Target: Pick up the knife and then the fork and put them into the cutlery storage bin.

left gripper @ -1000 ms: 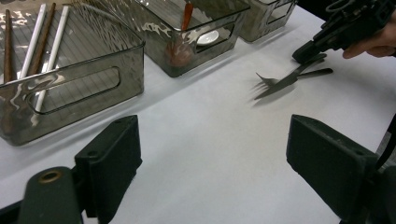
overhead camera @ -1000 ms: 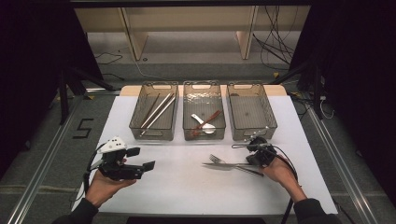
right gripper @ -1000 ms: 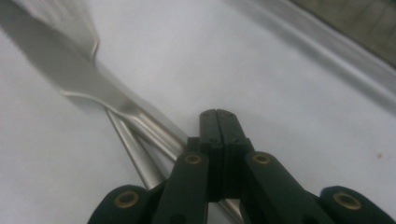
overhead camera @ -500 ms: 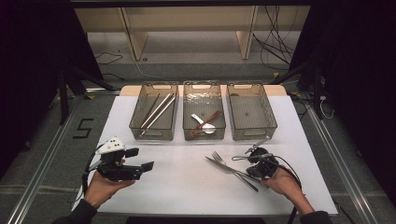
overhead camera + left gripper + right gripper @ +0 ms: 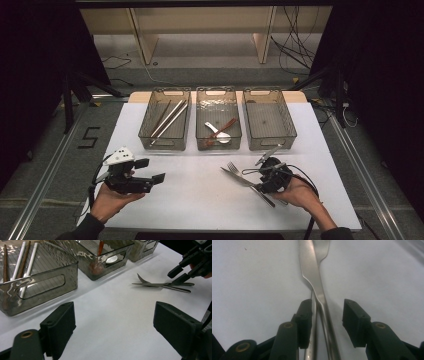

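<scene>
High view looks down the table (image 5: 200,200); both tongs views skim it, sharing the cutlery (image 5: 160,285).

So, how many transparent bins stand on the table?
3, in a row at the far side of the table: the left bin holds chopsticks, the middle bin holds spoons, the right bin looks empty. None seems hidden.

Light falls from above onto the white table (image 5: 200,200), bright against dark surroundings. Glare ripples on the clear bins (image 5: 45,277). Beyond the right gripper (image 5: 325,322), the knife (image 5: 312,270) gleams but blurs soft; a faint shadow lies beside it.
</scene>
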`<state>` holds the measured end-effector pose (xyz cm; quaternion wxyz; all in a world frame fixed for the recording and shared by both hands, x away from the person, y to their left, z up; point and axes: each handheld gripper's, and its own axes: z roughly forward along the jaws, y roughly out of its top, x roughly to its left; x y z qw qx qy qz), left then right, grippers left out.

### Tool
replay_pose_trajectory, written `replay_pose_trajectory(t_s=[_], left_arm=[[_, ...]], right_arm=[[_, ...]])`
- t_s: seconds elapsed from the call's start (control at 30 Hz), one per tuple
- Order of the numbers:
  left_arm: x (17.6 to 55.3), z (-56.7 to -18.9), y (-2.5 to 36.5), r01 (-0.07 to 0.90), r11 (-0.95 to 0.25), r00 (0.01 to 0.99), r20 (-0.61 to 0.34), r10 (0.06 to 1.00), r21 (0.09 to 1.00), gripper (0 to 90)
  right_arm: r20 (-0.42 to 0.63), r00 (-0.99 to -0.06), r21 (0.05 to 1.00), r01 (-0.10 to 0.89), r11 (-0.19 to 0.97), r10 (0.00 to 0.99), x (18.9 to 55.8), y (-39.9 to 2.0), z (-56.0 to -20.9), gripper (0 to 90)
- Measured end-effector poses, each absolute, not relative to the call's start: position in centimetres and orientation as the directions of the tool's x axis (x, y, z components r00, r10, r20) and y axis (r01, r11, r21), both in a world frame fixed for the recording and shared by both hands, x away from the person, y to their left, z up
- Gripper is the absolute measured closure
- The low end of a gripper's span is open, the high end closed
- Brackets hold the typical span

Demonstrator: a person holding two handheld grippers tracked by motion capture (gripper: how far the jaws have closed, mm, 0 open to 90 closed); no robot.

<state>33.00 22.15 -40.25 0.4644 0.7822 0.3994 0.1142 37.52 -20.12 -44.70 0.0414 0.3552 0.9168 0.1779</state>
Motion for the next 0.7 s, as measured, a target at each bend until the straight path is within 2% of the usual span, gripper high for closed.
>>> replay_pose_trajectory(t_s=[0.13,0.3,0.5,0.7], left_arm=[[32.99,-40.23,22.21,0.519,-0.251,0.656,-0.192,0.73,0.817,17.4],[33.0,-40.28,22.17,0.521,-0.248,0.654,-0.194,0.731,0.817,17.4],[33.02,-40.3,22.14,0.523,-0.249,0.653,-0.194,0.732,0.815,17.4],[33.05,-40.35,22.13,0.522,-0.256,0.655,-0.191,0.731,0.814,17.4]], right_arm=[[0.0,-0.748,0.312,0.631,0.711,0.664,38.0,-19.67,-45.08,58.4],[0.011,-0.761,0.278,0.625,0.729,0.648,38.25,-19.82,-45.36,57.5],[0.004,-0.775,0.239,0.615,0.752,0.632,38.46,-19.39,-45.63,66.1],[0.001,-0.782,0.224,0.607,0.762,0.623,38.62,-19.15,-45.61,70.8]])
